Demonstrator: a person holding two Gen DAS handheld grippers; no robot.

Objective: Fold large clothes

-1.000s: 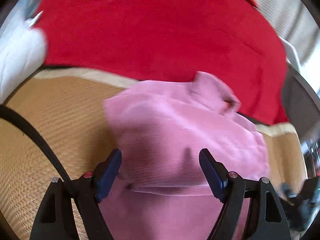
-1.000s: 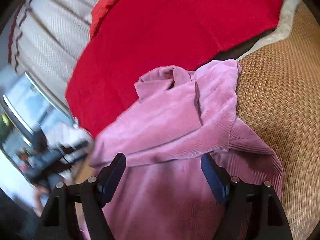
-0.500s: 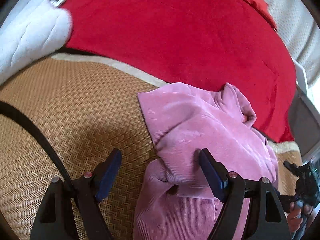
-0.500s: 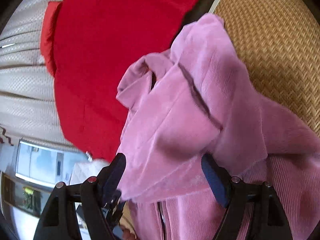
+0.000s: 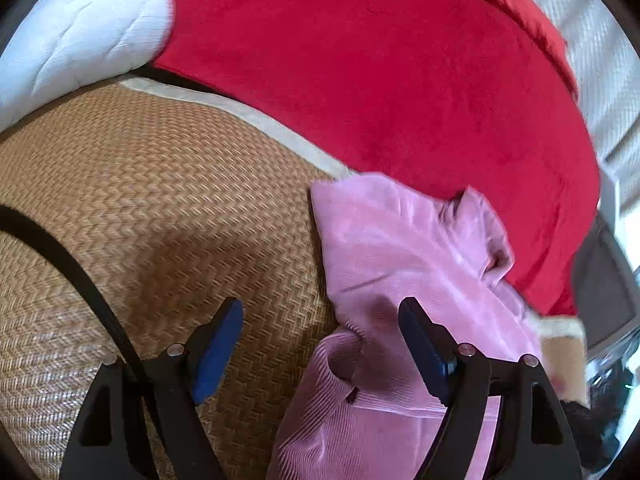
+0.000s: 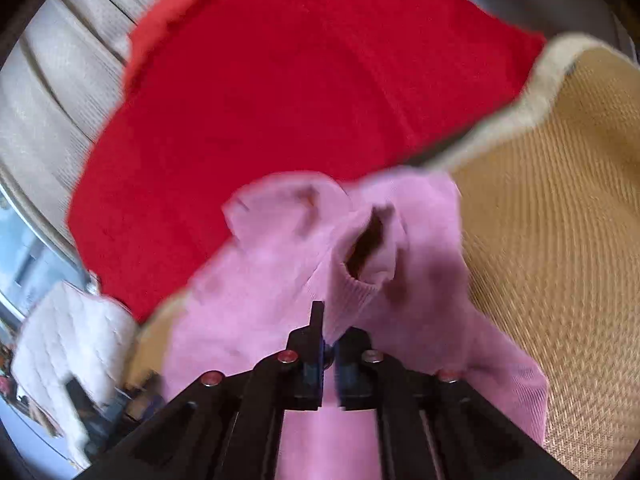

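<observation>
A pink ribbed sweater (image 5: 404,248) lies bunched on a woven straw mat (image 5: 152,208). In the left wrist view my left gripper (image 5: 320,340) stands open, its left blue pad over bare mat and its right pad over the sweater's folded edge, with a cuff lying between them. In the right wrist view the sweater (image 6: 288,280) fills the middle. My right gripper (image 6: 329,344) is shut, its jaws pinching a fold of the pink ribbed fabric just below a sleeve opening.
A large red blanket (image 5: 380,68) covers the far side of the mat, also seen as red blanket (image 6: 280,80). A white quilted cushion (image 5: 80,40) sits at the far left. A pale curtain (image 6: 52,92) and a window lie beyond.
My right gripper's jaws have closed from wide open onto the pink fabric. The left gripper slid left, so more bare mat shows and the sweater sits further right in its view.
</observation>
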